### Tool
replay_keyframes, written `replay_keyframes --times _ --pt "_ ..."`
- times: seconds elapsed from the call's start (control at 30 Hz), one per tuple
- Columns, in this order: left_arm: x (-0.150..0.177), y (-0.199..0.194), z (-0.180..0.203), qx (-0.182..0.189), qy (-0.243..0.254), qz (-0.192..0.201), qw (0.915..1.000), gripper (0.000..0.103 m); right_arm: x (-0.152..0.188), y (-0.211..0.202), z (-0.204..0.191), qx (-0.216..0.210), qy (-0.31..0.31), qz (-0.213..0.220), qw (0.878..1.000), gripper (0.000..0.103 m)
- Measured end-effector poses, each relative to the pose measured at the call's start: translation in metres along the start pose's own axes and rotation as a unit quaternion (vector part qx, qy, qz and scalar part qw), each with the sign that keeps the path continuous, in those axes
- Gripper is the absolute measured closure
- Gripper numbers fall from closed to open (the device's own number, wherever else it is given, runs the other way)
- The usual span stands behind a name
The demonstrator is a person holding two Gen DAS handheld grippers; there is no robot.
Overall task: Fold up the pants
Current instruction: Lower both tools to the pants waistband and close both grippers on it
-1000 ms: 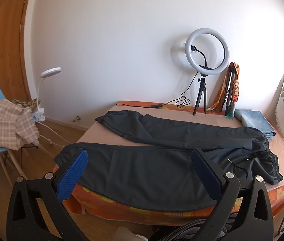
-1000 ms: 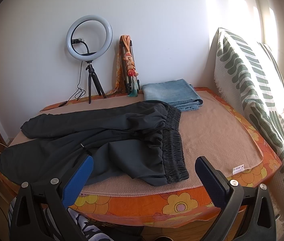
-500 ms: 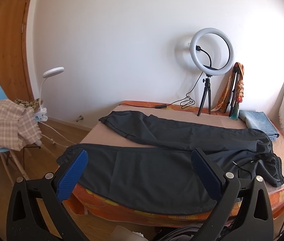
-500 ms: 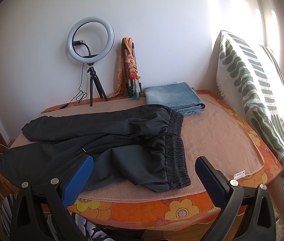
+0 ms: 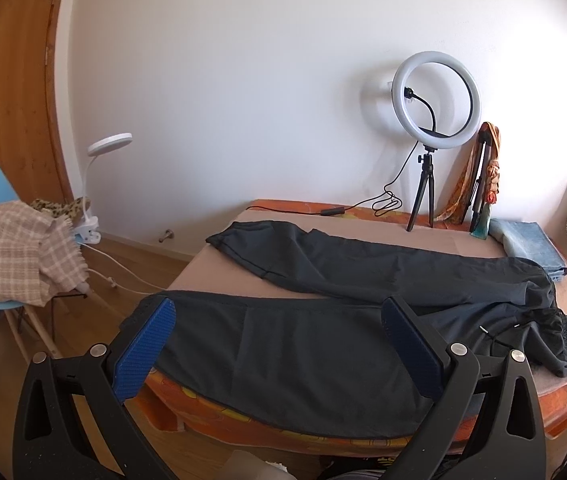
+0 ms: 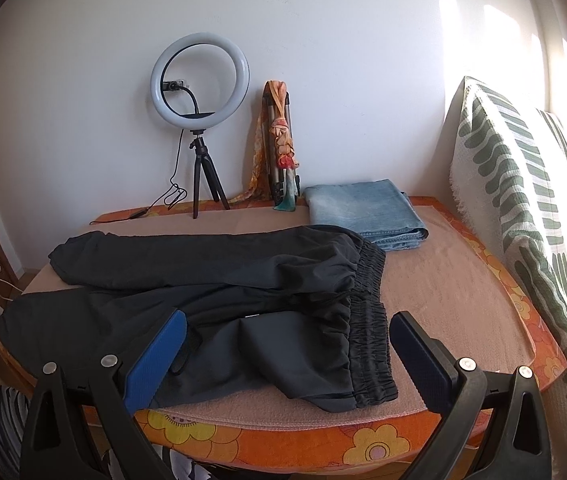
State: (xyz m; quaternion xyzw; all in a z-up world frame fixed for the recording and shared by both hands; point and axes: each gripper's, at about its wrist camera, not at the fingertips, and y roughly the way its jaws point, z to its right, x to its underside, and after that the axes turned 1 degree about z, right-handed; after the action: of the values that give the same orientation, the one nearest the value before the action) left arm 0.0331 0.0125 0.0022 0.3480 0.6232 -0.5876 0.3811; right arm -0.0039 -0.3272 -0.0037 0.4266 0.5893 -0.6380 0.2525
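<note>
L wrist view: the left gripper [image 5: 279,344] is held w/ jaws spread wide, nothing between them, hovering short of the near edge of the surface [image 5: 219,264]. The black pants [image 5: 323,344] are seen laid out flat, unfolded, both legs splayed apart toward the left end, the near leg's cuff overhanging the near-left corner; waistband and drawcord [image 5: 503,330] lie bunched at the right end. A ring light [image 5: 435,96] on a tripod and folded jeans [image 5: 531,244] stand at the back, well apart from the pants. R wrist view: the right gripper [image 6: 287,356] is likewise wide open and empty, poised just above the near edge by the waistband [image 6: 371,344], which is crumpled w/ the front panel flopped over. A striped cushion [image 6: 523,208] leans at the right. Judged step: approach, pre-grasp; no fold is made yet. Next move probably calls for the far leg or far side of the waist to be pinched and brought over onto the near leg, so the R jaws would need to be lowered onto the elastic and the L jaws sent toward a cuff. Thin slippery-looking fabric; both layers may not be caught.
</note>
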Motion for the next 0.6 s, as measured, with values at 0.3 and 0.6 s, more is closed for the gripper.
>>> replay_keyframes --times 0.3,0.6 --pt "-0.014 0.037 -0.025 0.005 0.002 -0.029 0.9996 0.001 -0.048 0.008 -0.008 -0.041 -0.011 0.005 0.999 0.001" --pt "-0.038 0.104 -0.077 0.039 -0.025 -0.063 0.9969 0.001 -0.108 0.051 -0.027 -0.087 -0.032 -0.004 0.996 0.002"
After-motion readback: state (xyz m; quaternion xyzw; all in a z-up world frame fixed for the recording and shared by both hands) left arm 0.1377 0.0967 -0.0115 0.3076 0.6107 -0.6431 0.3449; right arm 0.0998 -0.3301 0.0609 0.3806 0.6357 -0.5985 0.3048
